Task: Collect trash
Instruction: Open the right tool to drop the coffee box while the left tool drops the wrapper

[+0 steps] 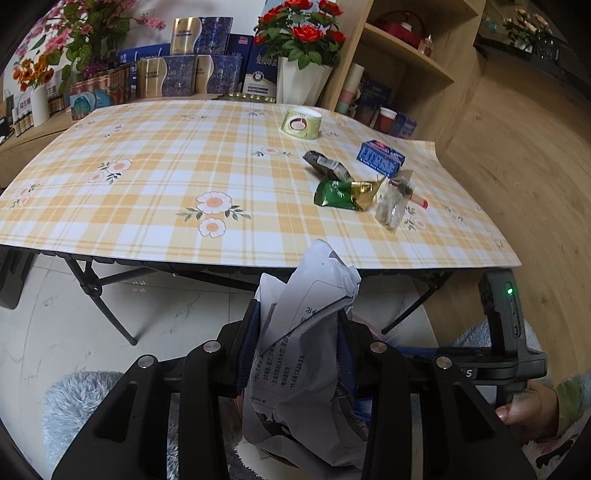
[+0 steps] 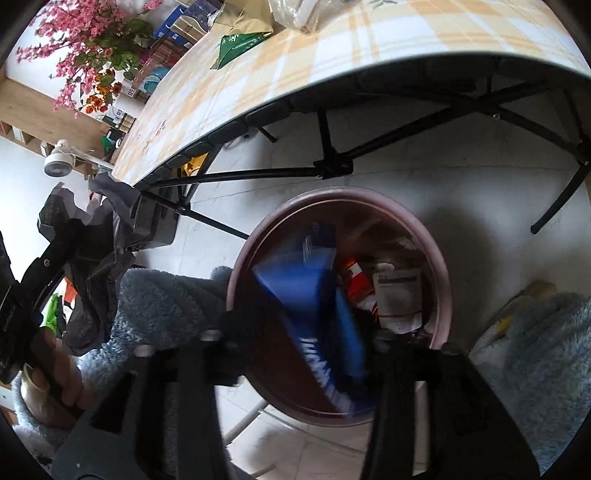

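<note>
My left gripper (image 1: pixel 299 325) is shut on a crumpled white printed paper (image 1: pixel 306 332), held below the table's front edge. On the checked tablecloth (image 1: pixel 155 184) lie a green and gold wrapper (image 1: pixel 343 195), a dark wrapper (image 1: pixel 325 166), a blue box (image 1: pixel 380 158), a clear plastic wrapper (image 1: pixel 391 205) and a green tape roll (image 1: pixel 301 122). My right gripper (image 2: pixel 310 332) is over a round maroon bin (image 2: pixel 441 280) on the floor. A blurred blue box (image 2: pixel 317 306) sits between its fingers, over the bin. The bin holds several pieces of trash.
Black folding table legs (image 2: pixel 325 147) stand behind the bin. Flowers (image 1: pixel 299 33), boxes and a wooden shelf (image 1: pixel 406 59) line the far side of the table. The person's fluffy sleeves (image 2: pixel 166 299) flank the bin. The other gripper (image 2: pixel 48 258) with paper shows at left.
</note>
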### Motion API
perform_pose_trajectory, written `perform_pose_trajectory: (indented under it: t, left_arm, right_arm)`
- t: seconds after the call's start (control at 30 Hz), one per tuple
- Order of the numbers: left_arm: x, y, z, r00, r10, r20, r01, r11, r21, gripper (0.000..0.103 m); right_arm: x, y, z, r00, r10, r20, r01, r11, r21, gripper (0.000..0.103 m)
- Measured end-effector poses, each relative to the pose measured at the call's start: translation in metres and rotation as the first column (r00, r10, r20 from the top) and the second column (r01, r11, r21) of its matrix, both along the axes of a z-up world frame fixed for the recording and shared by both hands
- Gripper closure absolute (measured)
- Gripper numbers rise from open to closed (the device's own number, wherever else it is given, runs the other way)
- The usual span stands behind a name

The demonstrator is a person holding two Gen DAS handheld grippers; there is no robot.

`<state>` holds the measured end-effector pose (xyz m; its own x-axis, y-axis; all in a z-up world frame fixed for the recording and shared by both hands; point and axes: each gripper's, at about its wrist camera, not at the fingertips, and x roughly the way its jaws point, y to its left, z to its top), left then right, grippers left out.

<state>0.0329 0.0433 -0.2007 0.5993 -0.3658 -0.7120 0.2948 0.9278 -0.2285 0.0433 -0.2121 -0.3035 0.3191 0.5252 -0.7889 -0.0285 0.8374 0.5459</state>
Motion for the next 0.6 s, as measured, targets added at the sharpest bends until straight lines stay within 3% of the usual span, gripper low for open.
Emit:
perform_pose_trajectory:
  t: [0.2, 0.3, 0.6]
  left_arm:
    - [0.005, -0.013, -0.015, 0.999, -0.023, -0.044, 0.025, 0.999, 0.039, 0.066]
    - [0.009, -0.02, -0.025, 0.996, -0.042, -0.081, 0.046, 0.998, 0.053, 0.065]
    - [0.021, -0.049, -0.059, 0.977, -0.105, -0.185, 0.123, 0.988, 0.091, 0.063]
  right_arm:
    - [-0.002, -0.015, 0.011, 0.994, -0.073, 0.086, 0.081, 0.992, -0.099, 0.01]
    - [-0.001, -0.026, 0.01, 0.987, -0.131, 0.092, 0.145, 0.975, -0.168, 0.007]
    - [-0.004, -0.063, 0.001, 0.952, -0.302, 0.045, 0.305, 0.94, -0.155, 0.006]
